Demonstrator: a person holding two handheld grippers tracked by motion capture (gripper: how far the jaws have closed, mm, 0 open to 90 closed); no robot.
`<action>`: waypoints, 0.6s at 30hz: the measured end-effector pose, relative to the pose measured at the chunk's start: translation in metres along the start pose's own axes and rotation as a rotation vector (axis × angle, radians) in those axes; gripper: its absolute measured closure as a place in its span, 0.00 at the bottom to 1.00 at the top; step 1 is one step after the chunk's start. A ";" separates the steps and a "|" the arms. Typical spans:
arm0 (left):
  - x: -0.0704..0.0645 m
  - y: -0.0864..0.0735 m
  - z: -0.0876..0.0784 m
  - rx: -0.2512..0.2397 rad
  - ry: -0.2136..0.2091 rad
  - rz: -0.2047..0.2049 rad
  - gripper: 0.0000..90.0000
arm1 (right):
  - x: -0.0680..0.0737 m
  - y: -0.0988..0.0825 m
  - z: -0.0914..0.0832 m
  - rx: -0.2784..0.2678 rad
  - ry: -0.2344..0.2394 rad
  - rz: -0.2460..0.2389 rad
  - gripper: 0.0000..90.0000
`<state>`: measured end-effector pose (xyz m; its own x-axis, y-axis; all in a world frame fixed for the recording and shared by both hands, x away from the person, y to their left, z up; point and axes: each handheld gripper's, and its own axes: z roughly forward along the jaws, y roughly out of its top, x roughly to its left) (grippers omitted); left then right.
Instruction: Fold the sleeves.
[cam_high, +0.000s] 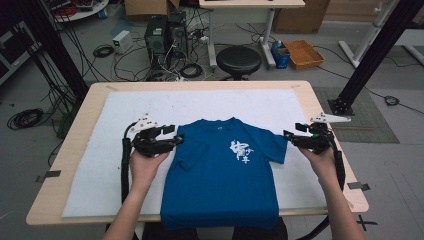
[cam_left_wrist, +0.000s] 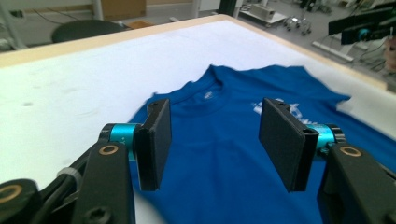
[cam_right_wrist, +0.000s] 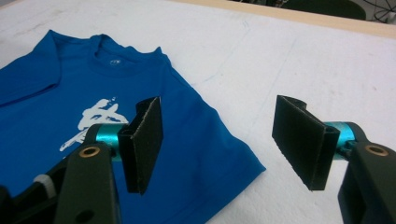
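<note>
A blue T-shirt (cam_high: 220, 175) with a white print lies front up on the white sheet (cam_high: 100, 165), its hem hanging over the near table edge. Its left sleeve (cam_high: 192, 152) is folded in over the body; the right sleeve (cam_high: 274, 146) lies spread flat. My left gripper (cam_high: 175, 135) hovers at the shirt's left shoulder, open, and in the left gripper view nothing is between the jaws (cam_left_wrist: 215, 135), with the shirt (cam_left_wrist: 224, 158) under them. My right gripper (cam_high: 292, 132) is open just past the right sleeve; between its jaws (cam_right_wrist: 217, 140) lie the sleeve's edge (cam_right_wrist: 224, 163) and sheet.
The wooden table (cam_high: 85, 110) carries the sheet, with bare sheet on both sides of the shirt and behind it. Beyond the far edge stand a black stool (cam_high: 238, 60), computer towers (cam_high: 157, 35), an orange crate (cam_high: 303, 53) and loose cables. A black frame post (cam_high: 370, 55) rises at right.
</note>
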<state>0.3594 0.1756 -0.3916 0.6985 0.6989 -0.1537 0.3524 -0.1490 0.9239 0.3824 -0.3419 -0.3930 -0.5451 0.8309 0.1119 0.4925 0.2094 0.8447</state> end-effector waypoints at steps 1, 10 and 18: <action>0.003 -0.002 -0.005 -0.002 0.009 0.011 0.49 | 0.000 0.000 0.000 0.000 0.000 0.000 0.39; 0.024 -0.008 -0.032 -0.019 0.030 0.065 0.48 | -0.012 -0.009 0.015 0.063 -0.008 0.027 0.44; 0.031 -0.010 -0.036 -0.021 0.033 0.051 0.48 | -0.018 -0.012 0.019 0.085 -0.019 0.036 0.49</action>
<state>0.3553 0.2236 -0.3930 0.6941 0.7135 -0.0953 0.3039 -0.1704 0.9373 0.3991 -0.3499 -0.4153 -0.5133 0.8481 0.1311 0.5680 0.2212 0.7928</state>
